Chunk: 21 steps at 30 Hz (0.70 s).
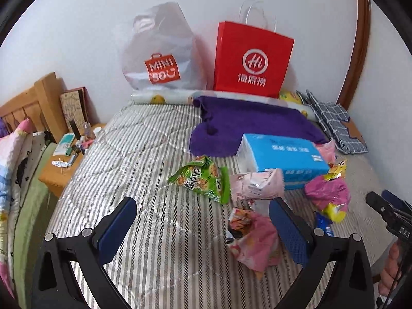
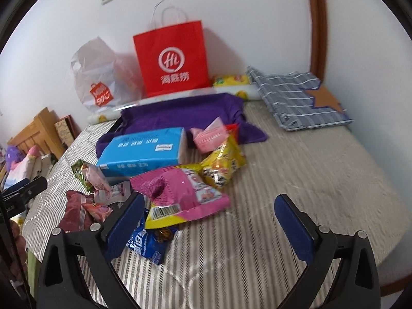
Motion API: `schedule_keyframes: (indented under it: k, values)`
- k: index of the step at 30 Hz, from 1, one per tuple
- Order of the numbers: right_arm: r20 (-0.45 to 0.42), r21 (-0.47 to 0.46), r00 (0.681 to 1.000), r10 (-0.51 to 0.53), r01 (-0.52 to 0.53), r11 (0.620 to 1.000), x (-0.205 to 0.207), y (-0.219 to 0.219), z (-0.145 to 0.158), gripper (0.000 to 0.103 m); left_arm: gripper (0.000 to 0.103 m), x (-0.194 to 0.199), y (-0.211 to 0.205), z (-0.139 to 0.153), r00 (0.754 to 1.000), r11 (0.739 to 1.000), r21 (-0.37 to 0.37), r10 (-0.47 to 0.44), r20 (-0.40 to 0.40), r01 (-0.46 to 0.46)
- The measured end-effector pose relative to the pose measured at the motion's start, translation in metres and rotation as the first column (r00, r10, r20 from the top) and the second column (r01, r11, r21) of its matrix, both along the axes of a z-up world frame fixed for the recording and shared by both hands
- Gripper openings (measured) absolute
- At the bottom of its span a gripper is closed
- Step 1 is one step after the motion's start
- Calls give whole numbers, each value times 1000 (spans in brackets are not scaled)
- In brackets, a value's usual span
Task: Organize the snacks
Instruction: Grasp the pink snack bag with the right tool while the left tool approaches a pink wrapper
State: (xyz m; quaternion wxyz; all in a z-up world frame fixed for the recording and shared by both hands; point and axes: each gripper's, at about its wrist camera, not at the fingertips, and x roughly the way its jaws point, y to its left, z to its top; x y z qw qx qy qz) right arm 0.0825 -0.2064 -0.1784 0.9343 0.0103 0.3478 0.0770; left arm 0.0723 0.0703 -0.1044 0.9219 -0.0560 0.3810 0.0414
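While both of my tongs hang over the bed point(image 2: 296, 170) with nothing in them, the left gripper point(image 1: 203, 221) spread wide above bare striped cover and the right gripper point(image 2: 209, 219) wide too, the snacks lie in a loose heap beside the blue tissue pack point(image 2: 144, 152). Nearest my right jaws is the magenta-and-yellow snack bag point(image 2: 185, 198), lying flat with its long axis running from upper left to lower right, barcode end toward me. It overlaps the blue packet point(image 2: 146, 244) beneath, so I judge a careless close could catch both, or pinch the soft film and let it slide out. The pink packet point(image 1: 257, 242) sits just inside my left gripper's right finger, crumpled; nudging it could scatter the pile. No sorting is done yet.
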Motion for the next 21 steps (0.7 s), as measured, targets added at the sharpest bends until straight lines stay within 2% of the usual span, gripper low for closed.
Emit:
schedule_keyframes:
  k: [3, 7, 12, 15, 17, 18, 19, 21]
  values:
    - [-23, -4, 999, 29, -29, 1000, 16, 10, -11, 90, 103, 6, 5, -6, 1000, 1000, -10, -8, -11, 8]
    - [-55, 14, 997, 61, -60, 998, 35, 15, -22, 76, 103, 15, 12, -10, 999, 999, -36, -16, -27, 15]
    - [-106, 67, 987, 119, -112, 991, 55, 20, -37, 75, 103, 27, 19, -15, 998, 994, -99, -40, -40, 36]
    - [-140, 106, 976, 169, -155, 982, 62, 27, -45, 75, 103, 33, 24, -19, 997, 987, -155, -57, -55, 48]
    - [-161, 109, 964, 213, -197, 974, 65, 35, -50, 75, 103, 35, 25, -23, 996, 985, -166, -60, -70, 48]
    - [-157, 112, 961, 226, -210, 971, 65, 37, -52, 72, 103, 36, 26, -26, 995, 987, -156, -55, -79, 42]
    - [-148, 119, 958, 246, -230, 966, 63, 40, -52, 62, 103, 38, 27, -28, 995, 989, -146, -50, -90, 36]
    - [-134, 97, 960, 245, -233, 968, 60, 44, -50, 61, 103, 39, 28, -32, 992, 988, -151, -58, -109, 41]
